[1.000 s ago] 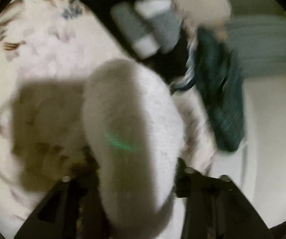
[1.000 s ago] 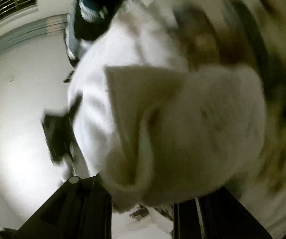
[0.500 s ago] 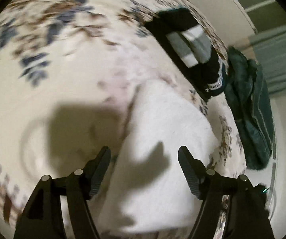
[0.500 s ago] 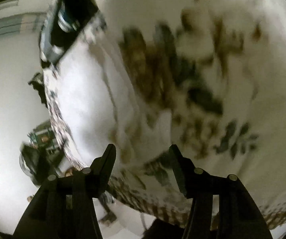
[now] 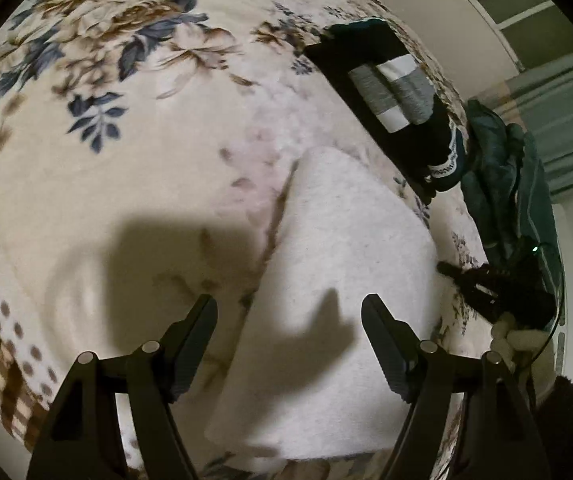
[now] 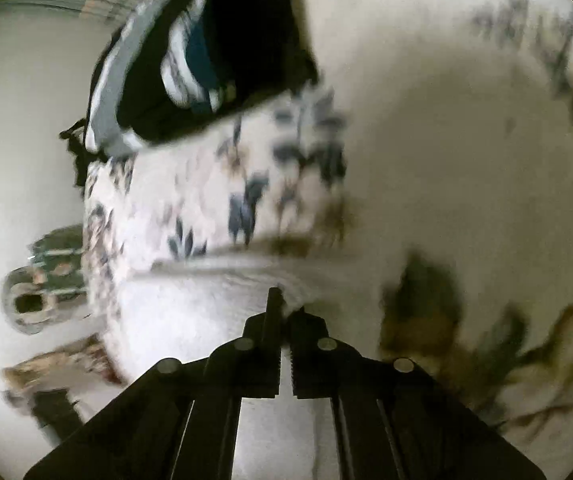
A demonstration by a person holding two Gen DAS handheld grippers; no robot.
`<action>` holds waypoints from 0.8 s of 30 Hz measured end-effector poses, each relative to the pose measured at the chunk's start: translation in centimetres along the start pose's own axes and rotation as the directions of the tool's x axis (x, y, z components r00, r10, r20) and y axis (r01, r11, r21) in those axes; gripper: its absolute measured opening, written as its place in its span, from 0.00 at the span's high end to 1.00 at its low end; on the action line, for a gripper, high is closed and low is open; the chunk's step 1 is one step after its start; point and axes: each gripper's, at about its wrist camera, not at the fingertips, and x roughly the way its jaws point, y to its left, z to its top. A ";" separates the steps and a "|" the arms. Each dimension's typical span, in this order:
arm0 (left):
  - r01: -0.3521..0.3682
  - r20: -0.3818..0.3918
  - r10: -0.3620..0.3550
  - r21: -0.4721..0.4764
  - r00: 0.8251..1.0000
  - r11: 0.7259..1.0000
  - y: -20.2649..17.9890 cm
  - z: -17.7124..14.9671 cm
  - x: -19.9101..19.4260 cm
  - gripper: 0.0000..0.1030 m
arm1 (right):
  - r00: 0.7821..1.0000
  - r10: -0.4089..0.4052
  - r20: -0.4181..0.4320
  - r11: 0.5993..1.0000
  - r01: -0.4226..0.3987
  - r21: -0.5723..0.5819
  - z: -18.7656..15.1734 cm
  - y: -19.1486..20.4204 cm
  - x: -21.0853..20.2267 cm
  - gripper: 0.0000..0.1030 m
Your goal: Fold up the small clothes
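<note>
White fleece garment (image 5: 338, 280) lies folded on the floral blanket (image 5: 126, 152), near its right edge, long axis running from the near edge up toward the black-and-grey striped clothes (image 5: 394, 92). Left gripper (image 5: 288, 336) hovers above it, jaws wide, empty; a second ago it carried the cloth. Right gripper (image 6: 284, 312), wide half a second back, now pinches the garment's edge (image 6: 206, 304). View blurred.

white cloth (image 5: 338, 280), floral blanket (image 5: 126, 120) — cream, blue, brown
</note>
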 end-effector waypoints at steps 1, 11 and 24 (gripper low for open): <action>0.009 -0.002 -0.009 0.002 1.000 1.000 -0.2 0.1 0.1 0.29 | 0.999 -0.020 0.041 1.000 0.020 0.005 0.8 0.1 -1.0 0.98; 0.018 -0.036 -0.017 0.027 0.999 0.999 -0.9 -0.7 1.1 0.29 | 0.996 -0.018 -0.084 1.000 0.017 -0.008 1.5 -0.2 -1.0 0.82; -0.031 -0.066 0.035 0.052 0.997 0.998 -0.8 -2.6 0.4 0.29 | 0.968 -0.004 -0.250 0.999 -0.009 -0.049 -14.4 -2.0 -0.1 0.97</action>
